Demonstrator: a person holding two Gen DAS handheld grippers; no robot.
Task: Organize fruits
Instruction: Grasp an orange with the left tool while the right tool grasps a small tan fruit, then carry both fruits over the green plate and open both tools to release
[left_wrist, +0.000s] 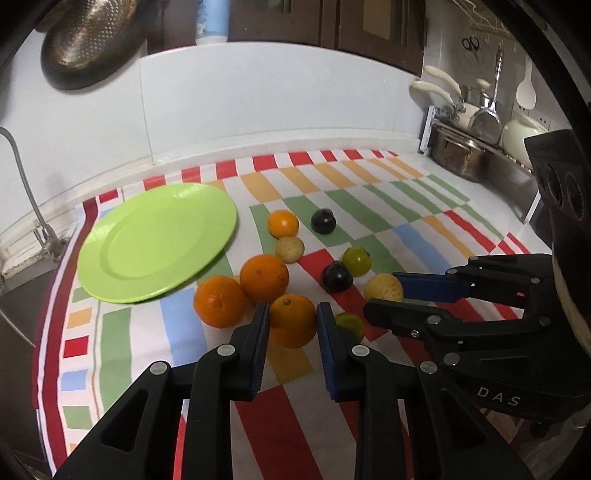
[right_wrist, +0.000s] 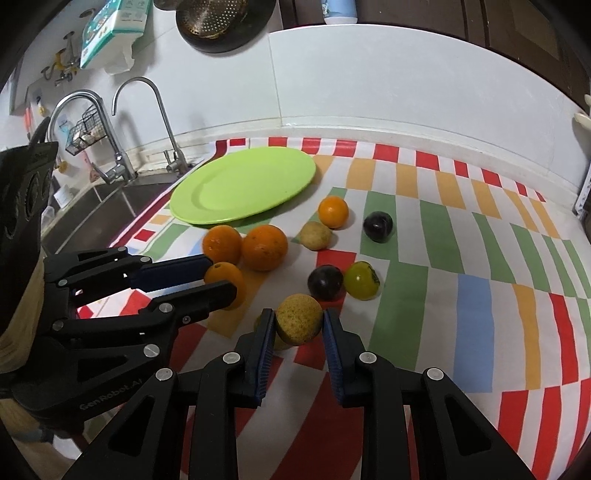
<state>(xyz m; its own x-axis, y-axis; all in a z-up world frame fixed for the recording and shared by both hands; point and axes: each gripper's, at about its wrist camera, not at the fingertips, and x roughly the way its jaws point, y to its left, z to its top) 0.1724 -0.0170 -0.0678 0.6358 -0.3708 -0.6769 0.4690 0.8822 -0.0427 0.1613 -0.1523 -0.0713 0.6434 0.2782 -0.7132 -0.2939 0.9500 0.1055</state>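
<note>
Kitchen counter under a striped cloth (left_wrist: 332, 206), with a sink (right_wrist: 96, 214) and taps at its left end and a pot rack (left_wrist: 476, 147) at its right. On the cloth lies a green plate (left_wrist: 155, 240), bare, and beside it the loose fruit: two oranges (left_wrist: 264, 277) touching each other just off the plate's rim, a small orange (left_wrist: 283, 223), a pale round fruit (left_wrist: 290, 249), two dark plums (left_wrist: 323, 220) and a green tomato (left_wrist: 356, 261).

Left gripper (left_wrist: 292, 321) is clamped on a third orange (left_wrist: 293, 319), its blue pads pressing both sides. Right gripper (right_wrist: 299, 321) is clamped on a speckled yellow fruit (right_wrist: 298, 319), which appears clear of the cloth, though the fisheye makes that hard to judge. Another green fruit (left_wrist: 349, 323) lies half hidden behind the left gripper's right finger. Both held fruits are near the middle of the cloth, well apart from the plate.
</note>
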